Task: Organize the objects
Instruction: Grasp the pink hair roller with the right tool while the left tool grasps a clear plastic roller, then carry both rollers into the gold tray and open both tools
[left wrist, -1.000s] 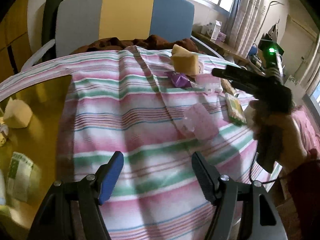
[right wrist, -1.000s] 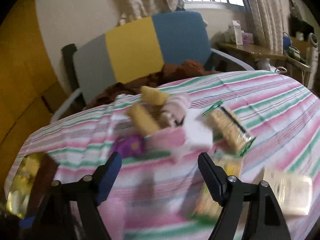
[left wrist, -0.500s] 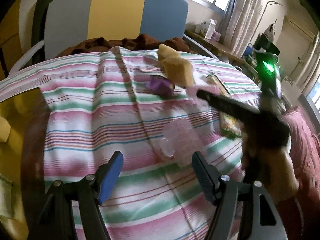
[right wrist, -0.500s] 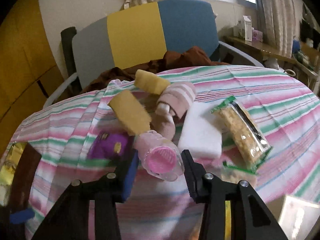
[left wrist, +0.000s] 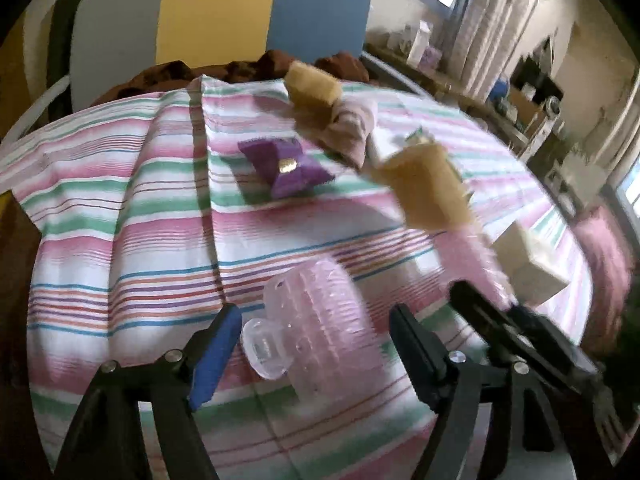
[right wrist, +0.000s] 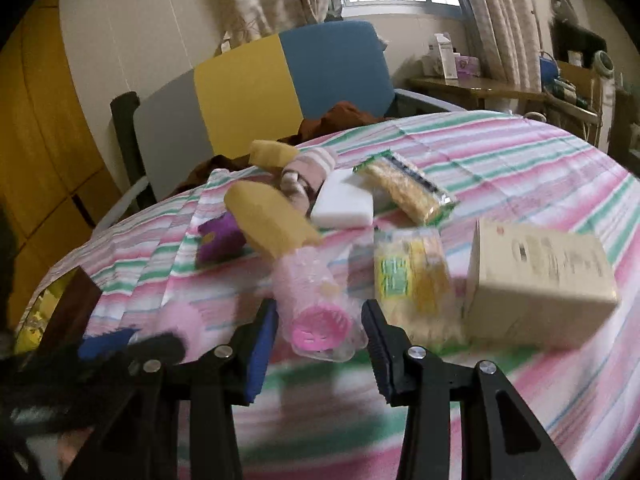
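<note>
A clear pink plastic cup (left wrist: 320, 320) lies on its side on the striped tablecloth (left wrist: 120, 220), between the fingers of my open left gripper (left wrist: 316, 344); contact cannot be told. My right gripper (right wrist: 320, 328) is shut on a pink ribbed bottle with a pink cap (right wrist: 316, 304), held above the cloth. A yellow sponge (right wrist: 272, 216) lies just beyond the bottle. The right gripper (left wrist: 492, 304) and the bottle (left wrist: 468, 256) also show blurred in the left wrist view.
On the cloth lie a purple packet (left wrist: 286, 168), a rolled pink sock (right wrist: 308, 172), a white block (right wrist: 344, 200), a cracker pack (right wrist: 404, 184), a yellow snack pack (right wrist: 408, 276) and a beige box (right wrist: 536, 284). A chair (right wrist: 248, 88) stands behind.
My left gripper has moved forward until the pink cup lies between its fingers. My right gripper closed on the pink bottle and moved back and left with it.
</note>
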